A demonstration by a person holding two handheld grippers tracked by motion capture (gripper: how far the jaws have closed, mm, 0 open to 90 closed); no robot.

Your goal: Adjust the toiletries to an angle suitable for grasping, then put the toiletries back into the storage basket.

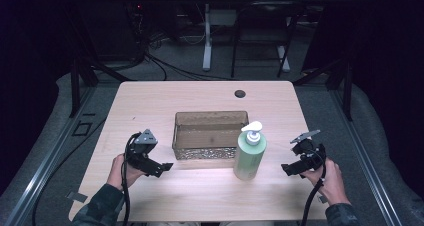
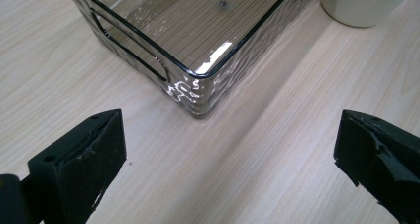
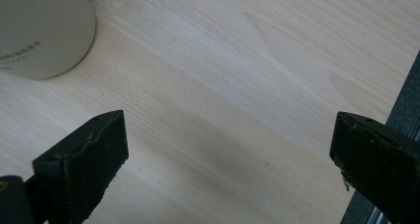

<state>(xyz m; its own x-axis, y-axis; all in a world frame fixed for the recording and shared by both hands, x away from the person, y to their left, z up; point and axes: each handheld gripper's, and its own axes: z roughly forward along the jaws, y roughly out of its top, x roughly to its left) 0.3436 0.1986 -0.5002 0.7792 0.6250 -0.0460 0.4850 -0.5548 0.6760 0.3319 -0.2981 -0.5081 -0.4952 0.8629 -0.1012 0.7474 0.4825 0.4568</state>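
Nearest us, we hold the left gripper (image 1: 159,168) in our left hand (image 1: 120,170), just off the near left corner of the smoky clear bin (image 1: 210,135), our landmark here. In the left gripper view its jaws stand wide apart with nothing between them, bare wood lying under the gap and the bin's rounded corner (image 2: 195,92) just ahead. On the other side of the bin, well to its right, we hold the right gripper (image 1: 294,168) in our right hand (image 1: 330,178), jaws also spread wide and empty; the right gripper view shows plain tabletop between them and the table's right edge (image 3: 396,110) close by one jaw. Between that gripper and the bin stands the pale green pump bottle (image 1: 249,153), upright, right beside the bin's near right corner; we cannot tell whether they touch. The strip of table (image 1: 200,196) nearer than the bin lies open from side to side. Beyond the bin the wood runs bare to the far edge, apart from a small dark round hole (image 1: 240,93).
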